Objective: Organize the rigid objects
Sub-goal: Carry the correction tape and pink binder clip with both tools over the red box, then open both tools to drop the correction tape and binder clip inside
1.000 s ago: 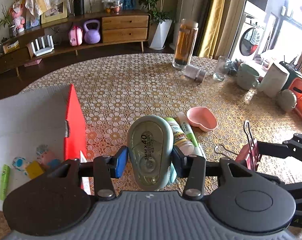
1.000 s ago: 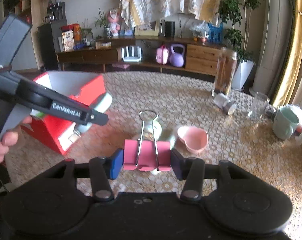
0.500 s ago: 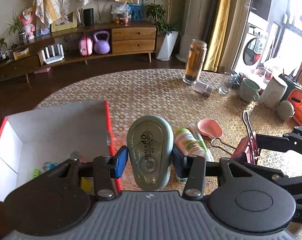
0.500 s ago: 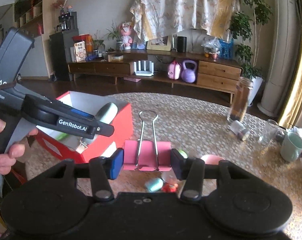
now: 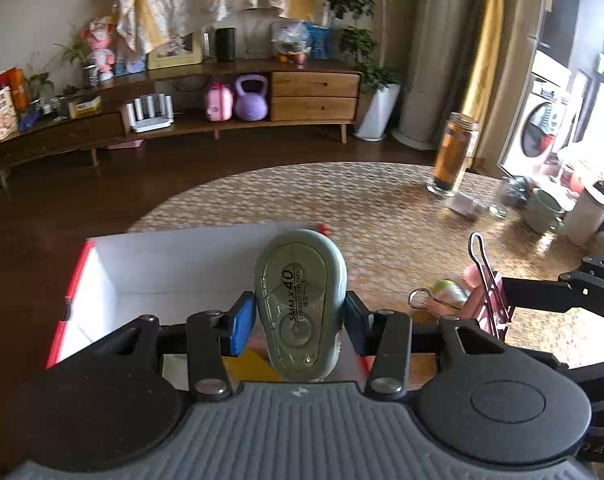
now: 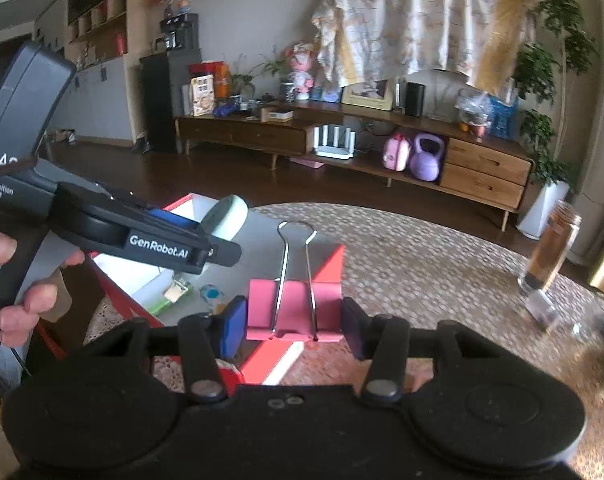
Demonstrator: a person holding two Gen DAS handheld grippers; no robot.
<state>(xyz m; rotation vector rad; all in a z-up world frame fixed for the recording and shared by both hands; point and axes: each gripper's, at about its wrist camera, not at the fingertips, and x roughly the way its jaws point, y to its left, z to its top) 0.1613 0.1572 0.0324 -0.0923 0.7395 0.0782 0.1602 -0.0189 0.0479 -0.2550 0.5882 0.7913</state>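
My left gripper [image 5: 299, 326] is shut on a grey-green correction tape dispenser [image 5: 300, 300] and holds it over the open red box with a white inside [image 5: 173, 264]. My right gripper [image 6: 293, 326] is shut on a pink binder clip [image 6: 293, 312], its wire handles upright, just above the box's right corner [image 6: 330, 264]. The left gripper [image 6: 181, 246] with the tape shows in the right wrist view over the box. The clip [image 5: 482, 300] shows at the right in the left wrist view. Small items lie inside the box [image 6: 177, 292].
A tall glass jar of amber liquid [image 5: 454, 152] stands at the table's far side, with a small lying jar [image 5: 466, 204], a glass, a green mug [image 5: 542, 210] and containers to the right. A green tube [image 5: 446, 290] lies on the patterned tablecloth by the clip.
Both grippers have risen and moved left, from over the loose items on the table to over the red box, each still holding its object.
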